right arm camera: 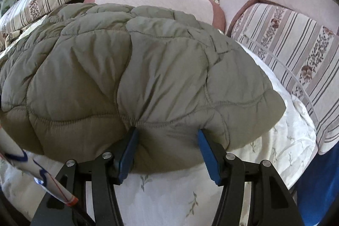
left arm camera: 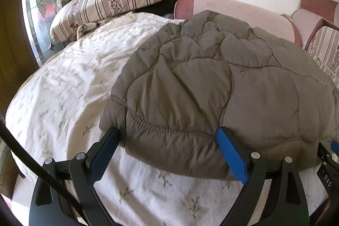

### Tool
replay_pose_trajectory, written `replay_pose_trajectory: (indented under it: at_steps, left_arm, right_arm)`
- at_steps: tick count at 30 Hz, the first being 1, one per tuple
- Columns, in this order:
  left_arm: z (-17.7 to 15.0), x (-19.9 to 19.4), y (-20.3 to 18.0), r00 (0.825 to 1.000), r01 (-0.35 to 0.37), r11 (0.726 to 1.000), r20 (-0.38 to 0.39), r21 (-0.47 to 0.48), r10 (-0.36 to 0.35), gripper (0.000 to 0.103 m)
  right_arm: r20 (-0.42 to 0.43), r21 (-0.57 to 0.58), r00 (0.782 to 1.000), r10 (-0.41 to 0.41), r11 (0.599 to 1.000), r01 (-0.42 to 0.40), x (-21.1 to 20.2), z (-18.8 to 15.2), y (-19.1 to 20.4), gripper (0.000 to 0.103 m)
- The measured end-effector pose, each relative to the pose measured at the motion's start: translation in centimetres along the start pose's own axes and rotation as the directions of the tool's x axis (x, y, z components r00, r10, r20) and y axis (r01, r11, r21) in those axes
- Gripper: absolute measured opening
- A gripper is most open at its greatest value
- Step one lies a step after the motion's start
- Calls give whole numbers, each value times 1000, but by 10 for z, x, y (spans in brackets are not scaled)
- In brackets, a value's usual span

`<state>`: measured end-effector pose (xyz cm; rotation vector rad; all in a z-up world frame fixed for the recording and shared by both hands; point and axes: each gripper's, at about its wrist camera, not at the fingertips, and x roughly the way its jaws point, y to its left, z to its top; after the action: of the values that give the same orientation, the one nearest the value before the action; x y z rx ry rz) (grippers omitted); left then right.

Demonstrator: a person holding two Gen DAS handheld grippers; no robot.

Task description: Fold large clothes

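Black gripper arms with ribbed blue pads filled the bottom of both views. On the left gripper [left arm camera: 169, 135] the jaws stood wide, one finger at the jacket's gathered corner and the other against its hem, the puffy edge bulging between them; I could not tell whether the pads actually pressed it. On the right gripper [right arm camera: 167, 133] the jaws were narrower, and the blue pads [right arm camera: 208, 154] dug into the hem from both sides, pinching a fat roll of fabric.

A quilted jacket [left arm camera: 222, 77], olive-brown, padded and stitched in curving seams (with an elastic-puckered hem), lay spread on the bed. Under it lay a crinkled white sheet [left arm camera: 70, 86] printed with small grey sprigs. Beyond were a striped floral pillow [left arm camera: 106, 3] and pink cushions [left arm camera: 228, 7] against a pale wall.
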<state>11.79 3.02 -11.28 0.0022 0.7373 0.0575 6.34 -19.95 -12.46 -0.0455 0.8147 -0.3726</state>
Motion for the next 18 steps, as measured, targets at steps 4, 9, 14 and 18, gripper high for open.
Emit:
replay_pose_trajectory:
  at_steps: [4, 9, 14, 18]
  left_arm:
    - [-4, -6, 1, 999, 16, 1000, -30, -2, -16, 92]
    - [-7, -16, -1, 999, 10, 1000, -40, 11, -10, 92]
    - [-4, -38, -12, 1000, 26, 999, -2, 44, -25, 92]
    - [4, -64, -23, 996, 53, 996, 65, 77, -58, 92]
  right_arm:
    - [-23, 19, 999, 41, 999, -40, -13, -6, -6, 64]
    - [-17, 27, 996, 84, 996, -83, -30, -12, -5, 64]
    - [29, 32, 992, 125, 991, -126, -49, 0, -1, 64]
    - [52, 15, 985, 162, 987, -163, -62, 10, 10, 64]
